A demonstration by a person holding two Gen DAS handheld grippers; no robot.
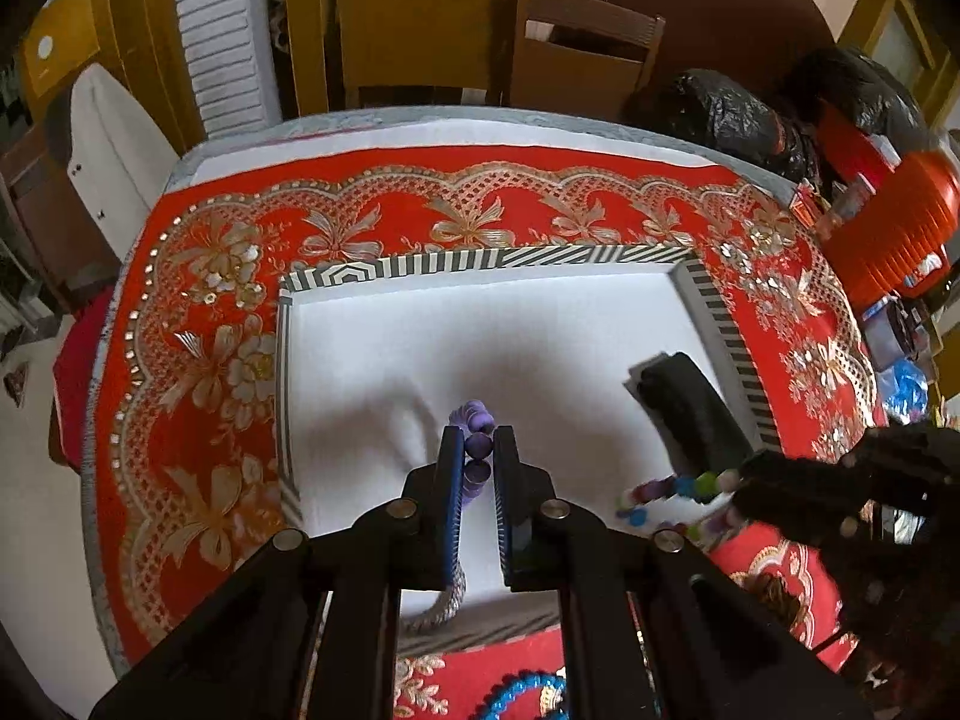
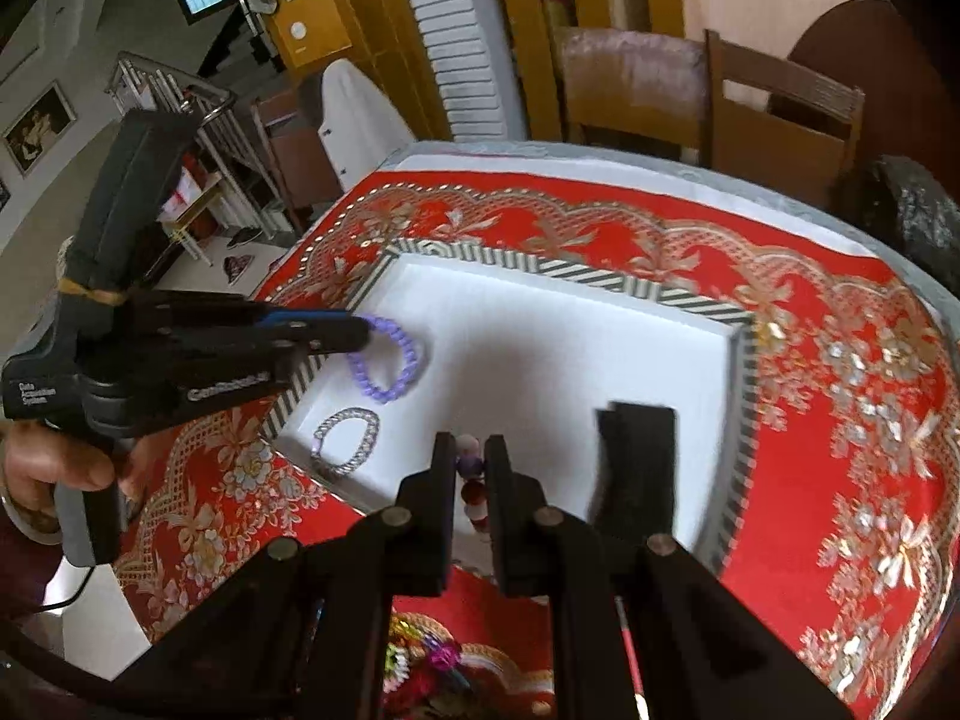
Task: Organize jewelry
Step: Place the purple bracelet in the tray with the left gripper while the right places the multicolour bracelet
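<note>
A white tray with a striped rim (image 1: 498,257) (image 2: 600,279) lies on the red and gold cloth. My left gripper (image 1: 479,441) (image 2: 360,333) is shut on a purple bead bracelet (image 1: 477,420) (image 2: 387,360) and holds it over the tray's left part. My right gripper (image 2: 469,450) (image 1: 741,489) is shut on a multicoloured bead bracelet (image 2: 471,480) (image 1: 672,495) at the tray's near edge. A silver chain bracelet (image 2: 348,441) (image 1: 444,603) lies in the tray's near left corner. A black block (image 2: 639,462) (image 1: 690,408) stands in the tray at the right.
A blue bead piece (image 1: 528,693) lies on the cloth near me, and colourful jewelry (image 2: 432,666) lies below the right gripper. Wooden chairs (image 1: 576,54) stand behind the table. An orange container (image 1: 894,228) and black bags (image 1: 726,114) sit at the right.
</note>
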